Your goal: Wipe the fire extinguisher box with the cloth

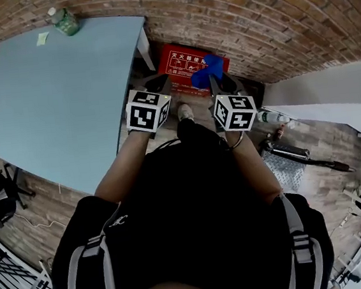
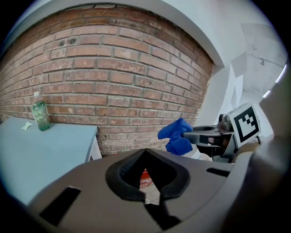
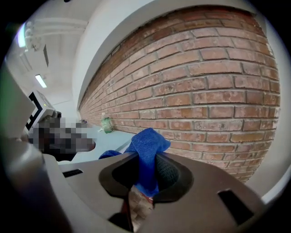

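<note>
My left gripper (image 2: 145, 175) hangs at 11 o'clock with its jaws pinched together on nothing, I'd guess just parked out of the way. The red fire extinguisher box (image 1: 181, 63) sits on the floor at 12, against the brick wall (image 1: 250, 18). My right gripper (image 3: 144, 179), at 1, has its jaws clamped on the blue cloth (image 3: 148, 145), bunched over the box for wiping.

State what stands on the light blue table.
A green plastic bottle and a pale scrap at the light blue table's far end; the person's arm covers its near corner.

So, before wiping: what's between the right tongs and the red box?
Only the blue cloth, clamped in the right gripper, over the fire extinguisher box; head view.
</note>
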Tool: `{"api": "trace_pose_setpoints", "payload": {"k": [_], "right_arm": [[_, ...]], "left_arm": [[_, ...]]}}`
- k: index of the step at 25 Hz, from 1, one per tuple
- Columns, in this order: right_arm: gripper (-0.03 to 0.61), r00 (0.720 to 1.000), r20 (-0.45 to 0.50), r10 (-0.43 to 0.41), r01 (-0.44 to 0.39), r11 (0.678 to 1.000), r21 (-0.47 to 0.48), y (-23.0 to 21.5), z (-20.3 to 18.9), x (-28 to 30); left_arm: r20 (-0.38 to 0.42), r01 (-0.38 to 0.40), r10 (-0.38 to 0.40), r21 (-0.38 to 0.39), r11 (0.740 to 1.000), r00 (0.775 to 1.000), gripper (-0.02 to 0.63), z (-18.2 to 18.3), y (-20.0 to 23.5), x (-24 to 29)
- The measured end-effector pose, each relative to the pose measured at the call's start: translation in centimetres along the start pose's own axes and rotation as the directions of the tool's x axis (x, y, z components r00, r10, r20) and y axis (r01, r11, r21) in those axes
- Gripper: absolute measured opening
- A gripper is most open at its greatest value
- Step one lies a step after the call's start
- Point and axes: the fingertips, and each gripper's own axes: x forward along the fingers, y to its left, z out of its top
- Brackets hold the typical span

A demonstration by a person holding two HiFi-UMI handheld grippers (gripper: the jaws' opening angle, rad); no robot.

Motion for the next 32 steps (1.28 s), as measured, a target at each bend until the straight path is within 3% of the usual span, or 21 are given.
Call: {"api": "trace_pose_setpoints", "payload": {"k": [10, 16, 25, 32], "right_arm": [[0.089, 0.977, -0.133, 0.167, -0.181, 0.978, -0.099, -2.3, 0.9, 8.5], [0.089, 0.931, -0.241, 0.273, -0.321, 0.927, -0.192, -2.0, 0.1, 13.7], [0.089, 0.878, -0.37, 0.305, -0.414, 0.871, -0.265, -0.2, -3.6, 20.6], [0.089, 0.833, -0.462, 0.306, -0.445, 0.866, -0.228, 1.5, -6.5, 26.0]], "left_arm": [[-0.04, -0.12, 0.116, -0.105, 0.987, 0.992, 0.008, 2.4, 3.6, 5.2], [-0.054, -0.182, 0.175, -0.193, 0.964, 0.983, 0.008, 1.7, 5.4, 7.7], [-0.109, -0.231, 0.209, -0.263, 0.937, 0.972, 0.008, -1.2, 8.0, 7.0], [-0.127, -0.193, 0.163, -0.283, 0.939, 0.978, 0.008, -3.0, 9.3, 7.9]]}}
